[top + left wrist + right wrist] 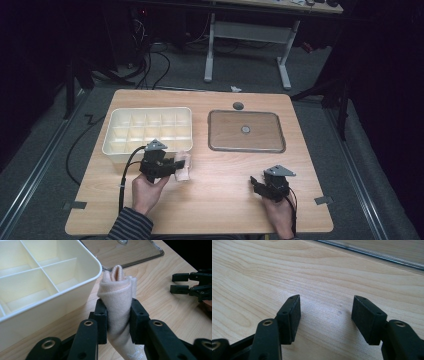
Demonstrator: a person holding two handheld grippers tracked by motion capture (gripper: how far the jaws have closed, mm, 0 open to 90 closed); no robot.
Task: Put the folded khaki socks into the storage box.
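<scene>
Pinching the rolled pink cloth [117, 297] beside the divided tray [50, 277], the left gripper [118, 320] could let it unroll; right gripper [325, 315] spread, empty.

Rolled cloth [117, 297]: pale peach fabric, wound into a loose upright roll (inner fold protruding at the top). Position: just beside the near right corner of the cream divided box [120, 145], toward the near left of the table [225, 200].

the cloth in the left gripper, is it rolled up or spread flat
Rolled up. The peach cloth is a tight bundle with curled layers at its top, pinched between the left gripper beside the divided bin.
</scene>
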